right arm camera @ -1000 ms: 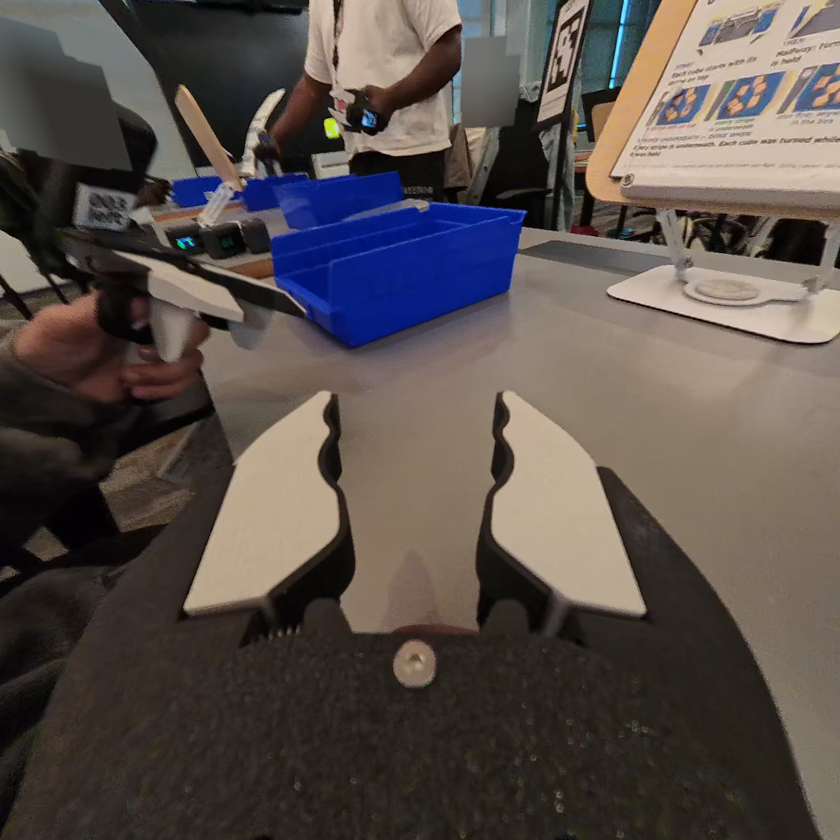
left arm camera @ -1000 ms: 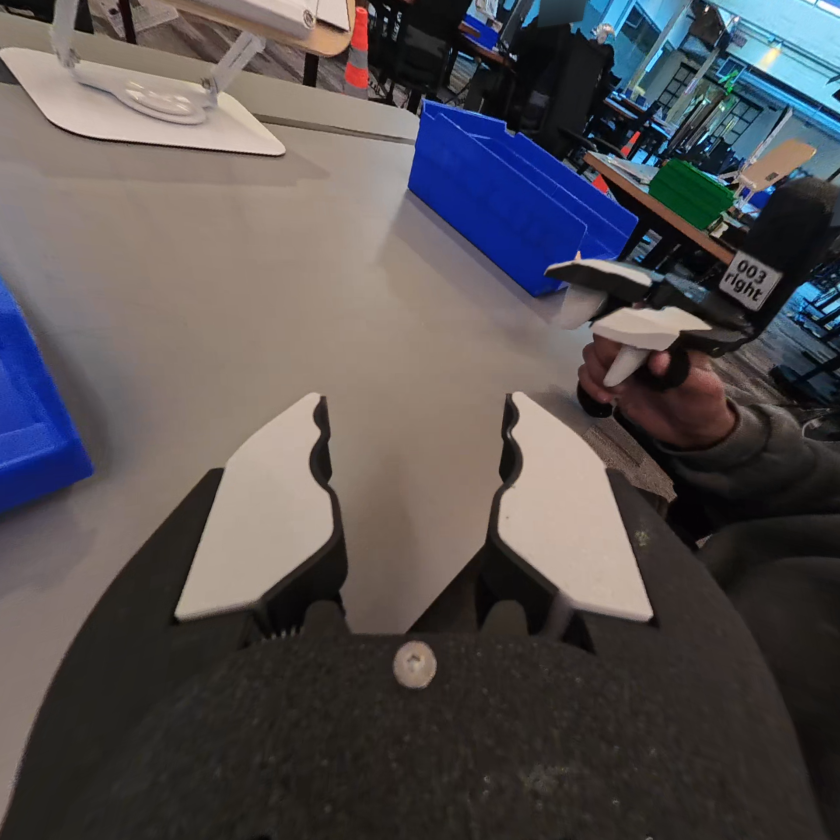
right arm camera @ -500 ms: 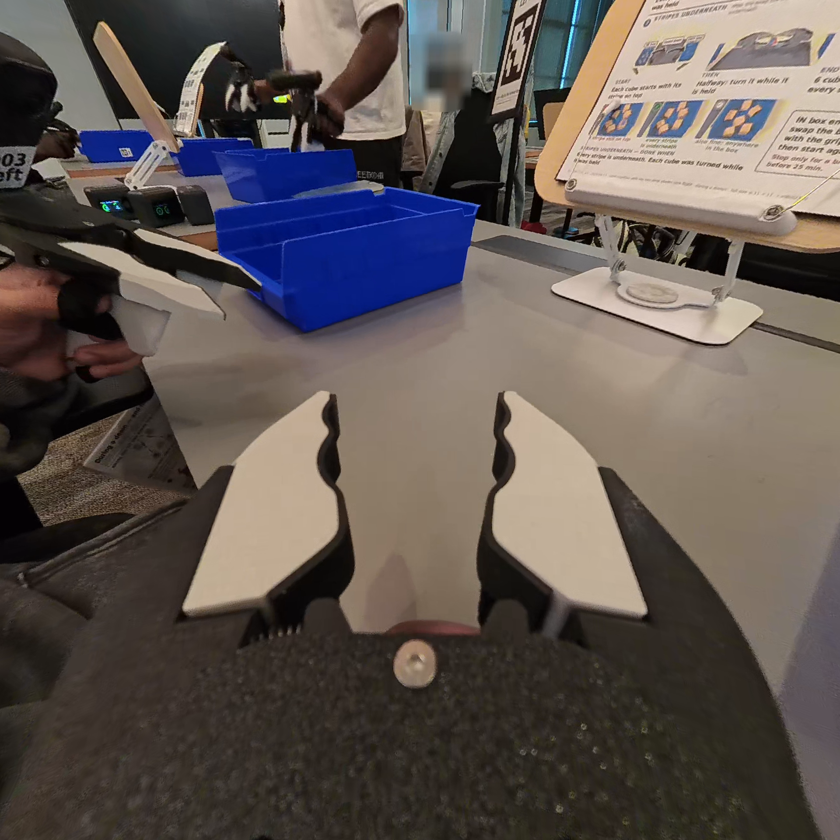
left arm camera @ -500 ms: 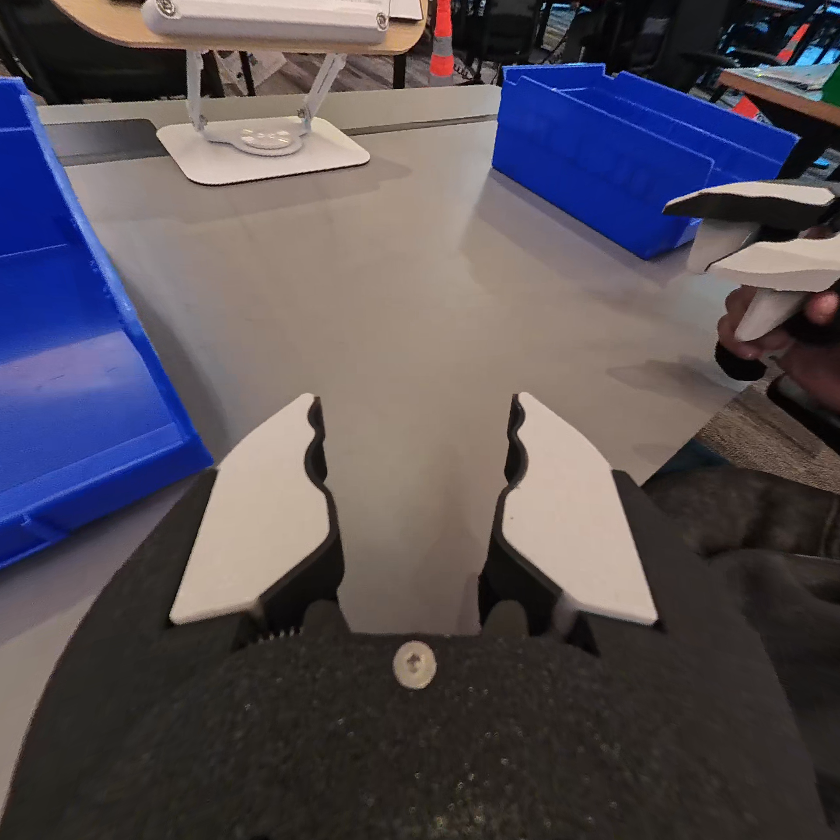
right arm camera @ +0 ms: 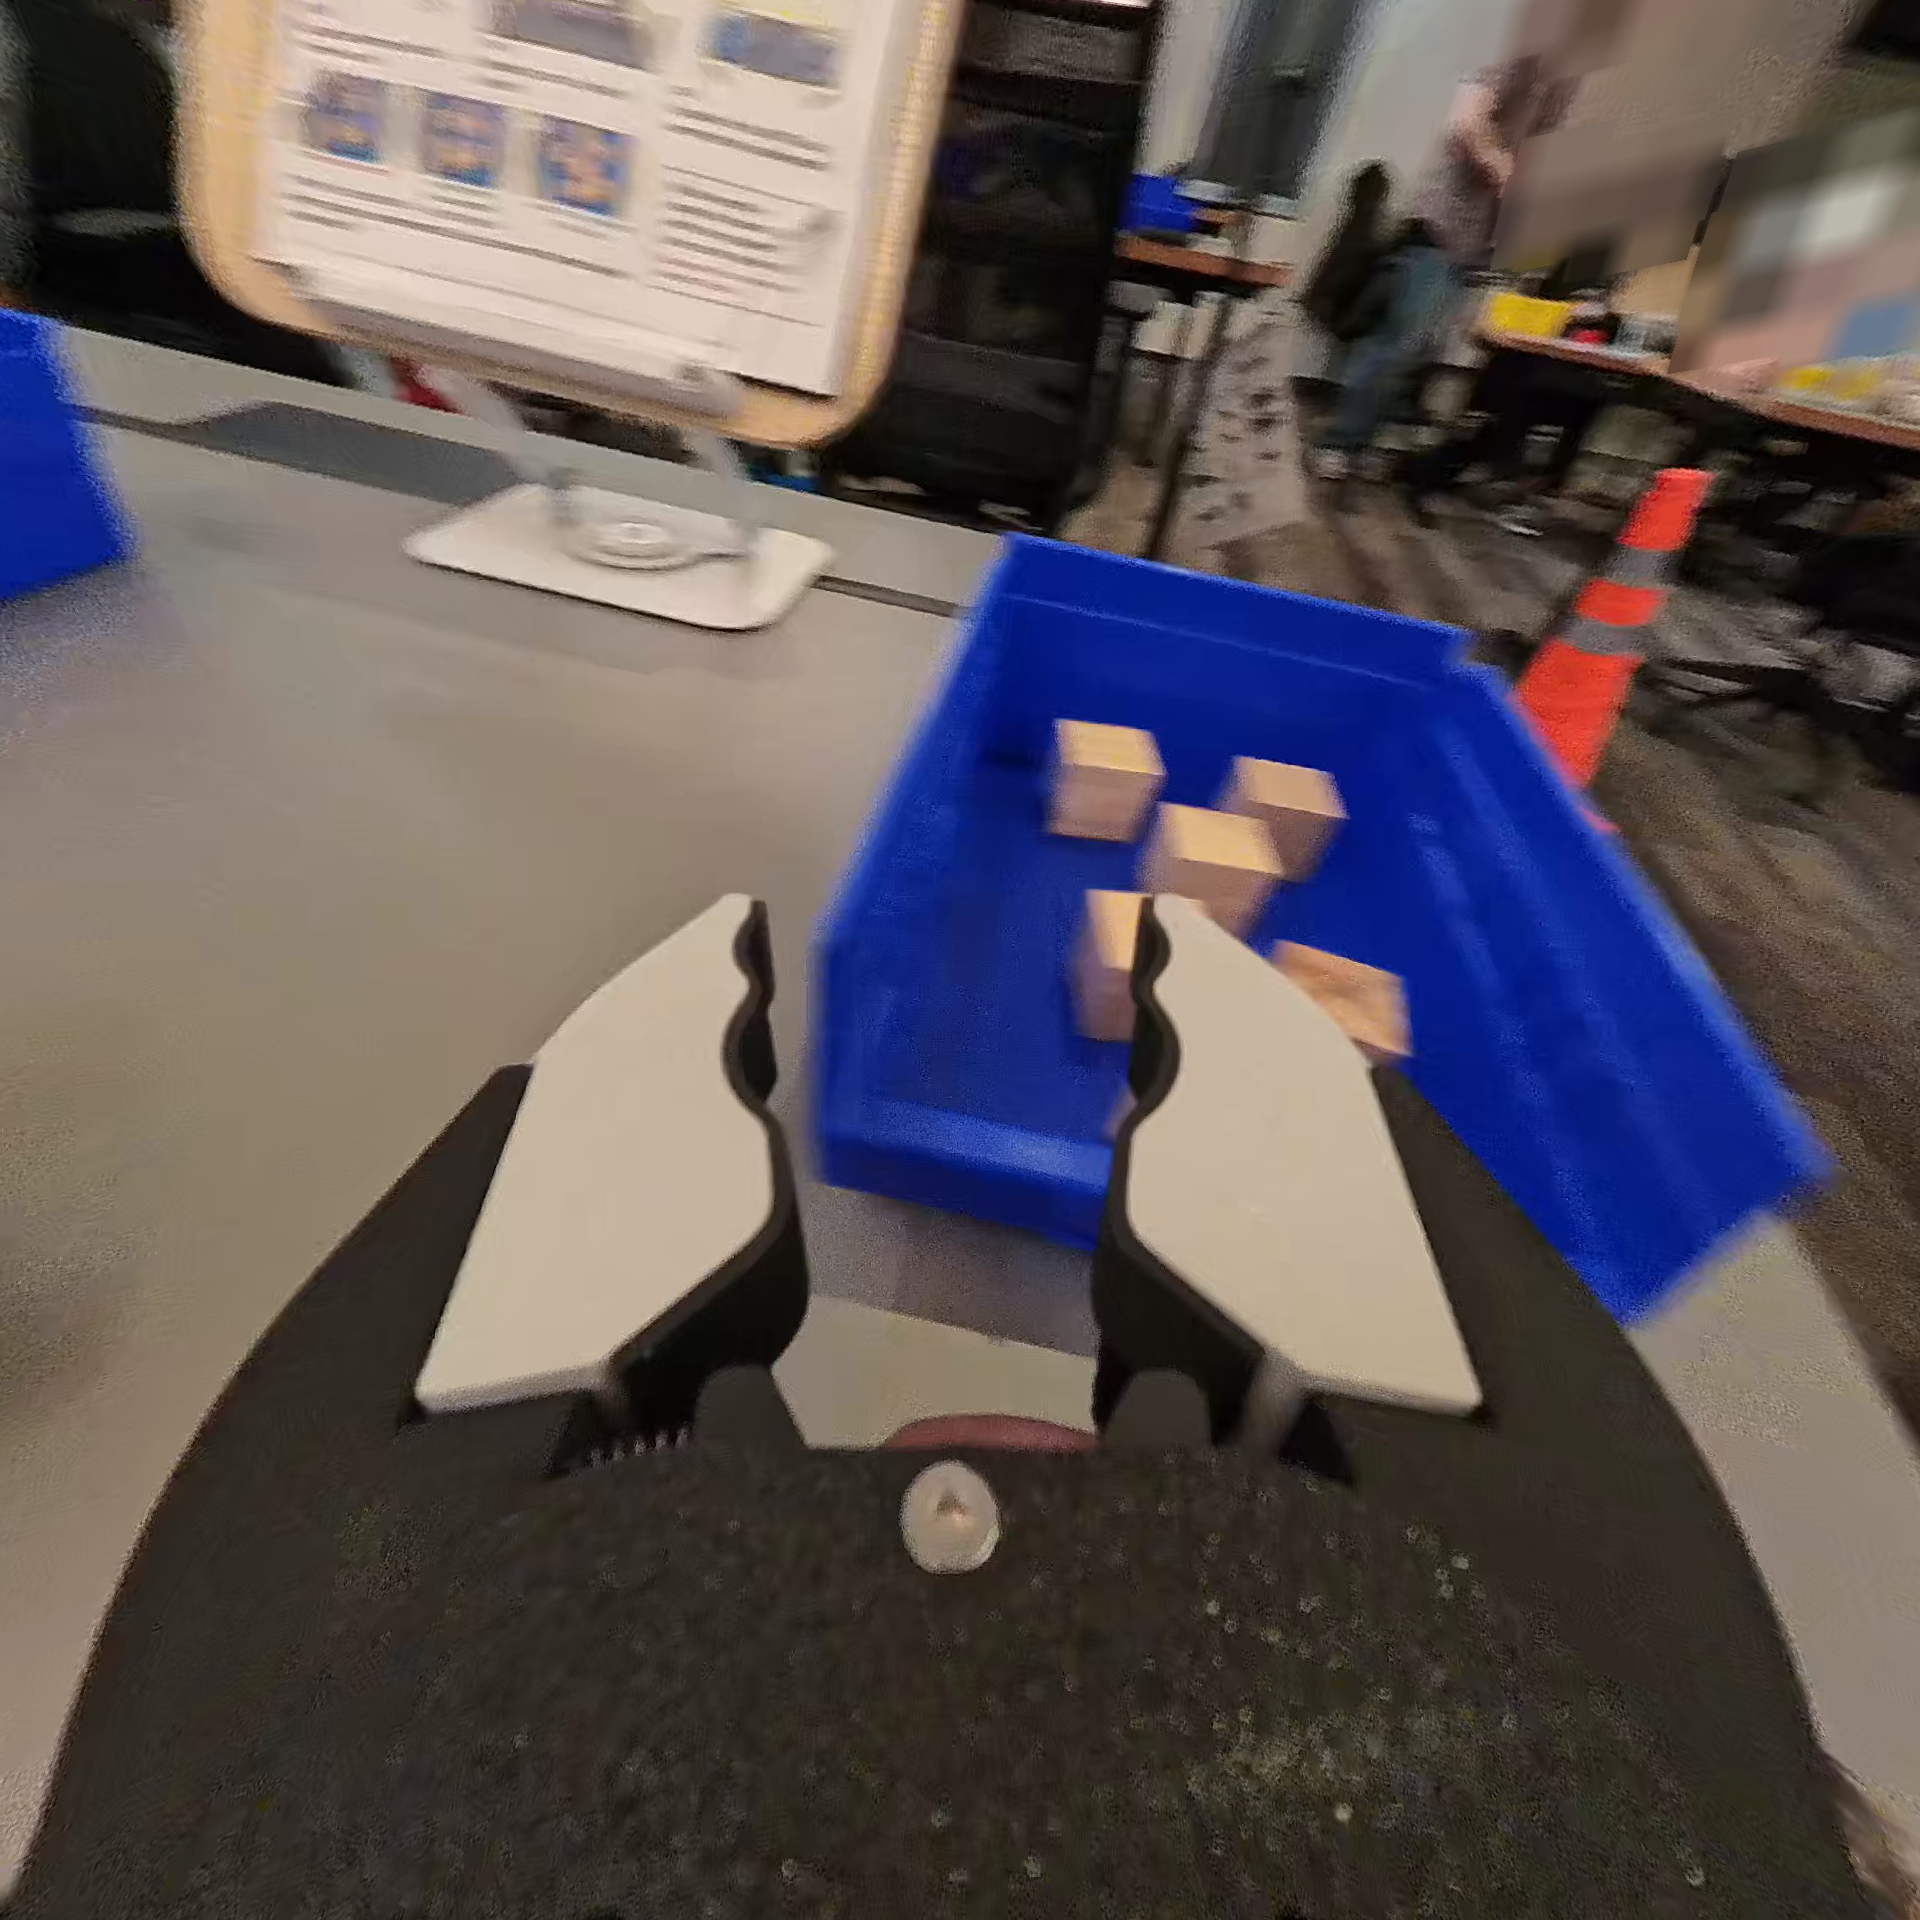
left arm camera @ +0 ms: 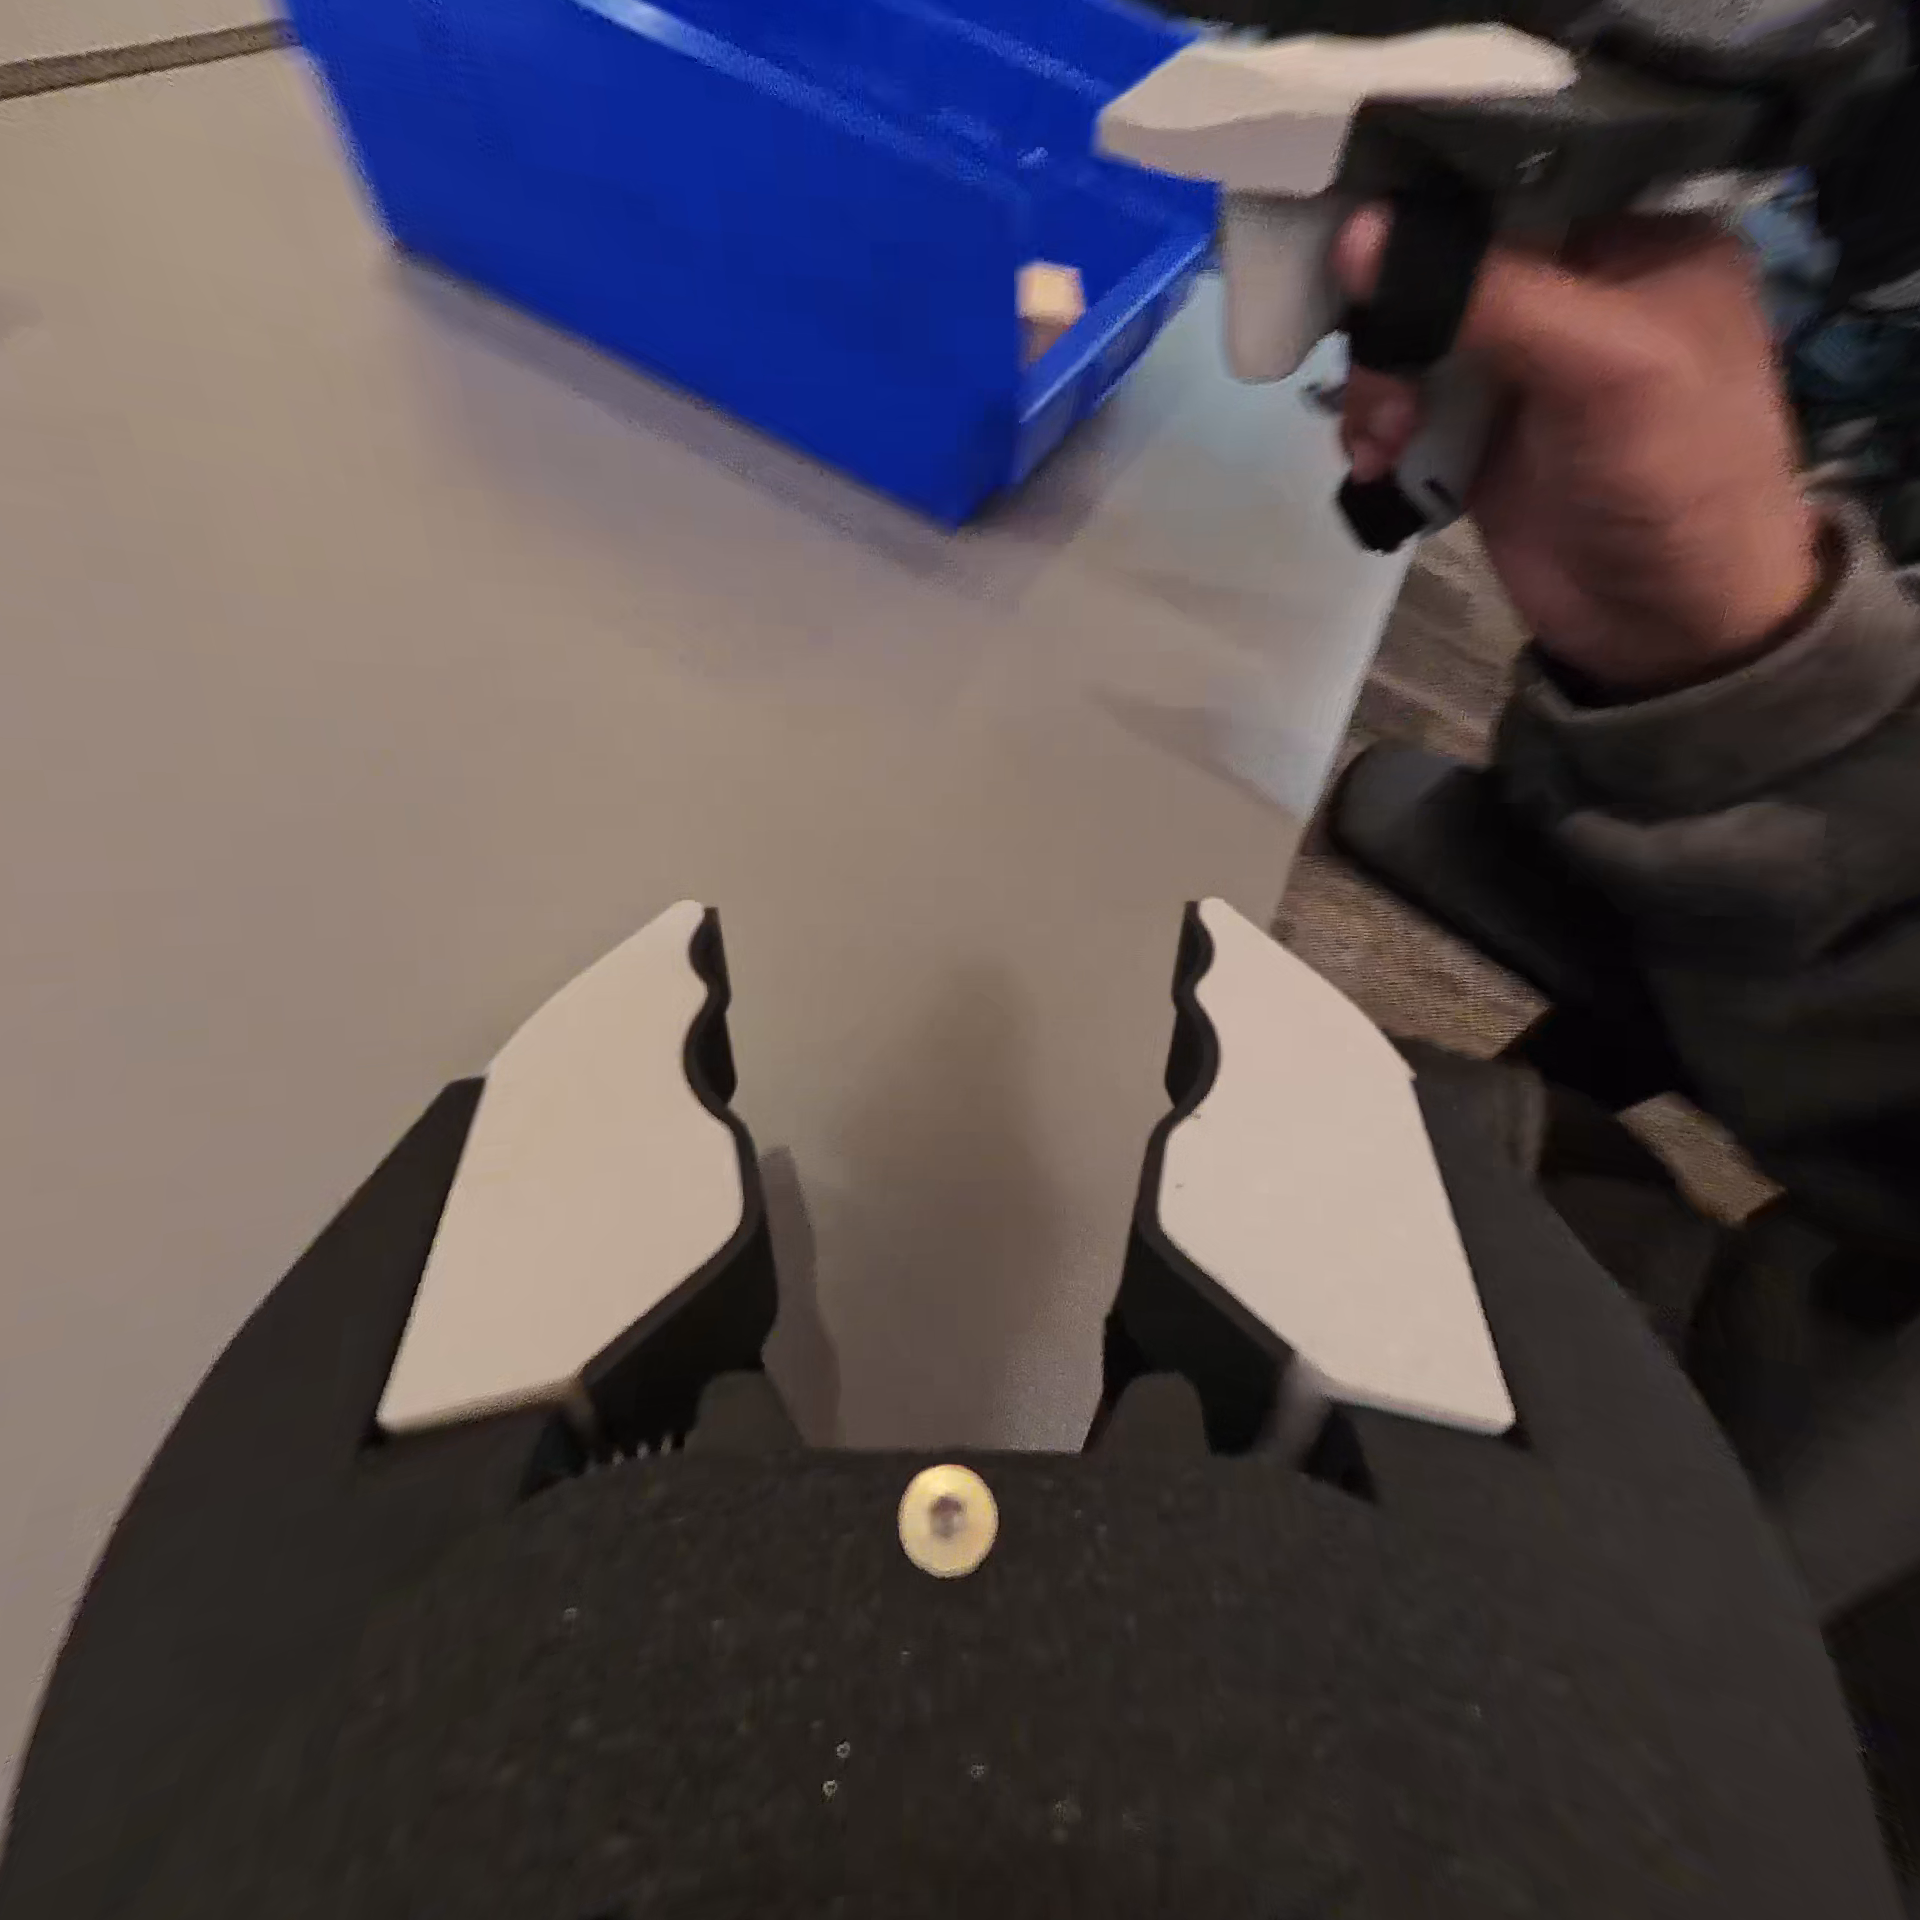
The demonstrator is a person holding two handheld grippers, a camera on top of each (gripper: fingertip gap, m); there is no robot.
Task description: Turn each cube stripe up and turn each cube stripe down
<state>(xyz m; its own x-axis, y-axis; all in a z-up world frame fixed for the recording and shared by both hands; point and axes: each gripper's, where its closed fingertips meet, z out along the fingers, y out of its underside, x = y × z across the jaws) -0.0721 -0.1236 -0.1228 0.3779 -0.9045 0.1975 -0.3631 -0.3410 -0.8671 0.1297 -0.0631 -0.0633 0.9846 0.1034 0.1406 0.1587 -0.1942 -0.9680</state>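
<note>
Where cubes sit: wooden cubes [right arm camera: 1210, 868] lie in the blue bin [right arm camera: 935, 1039], ahead of the right gripper [right arm camera: 951, 925] (nearer one).
Jaws: both grippers spread wide, empty; left gripper [left arm camera: 951, 925] over bare table [left arm camera: 416, 727].

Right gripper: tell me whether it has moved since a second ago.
Yes. The right gripper has swung rightward past the document stand. It now faces the blue bin of wooden cubes, jaws open.

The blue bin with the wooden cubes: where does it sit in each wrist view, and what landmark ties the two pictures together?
Left wrist view: the blue bin lies at the top centre, beyond the open left gripper; one cube shows inside.
Right wrist view: the bin sits right of centre, just past the open right gripper.
Shared landmark: the grey table under it.
</note>
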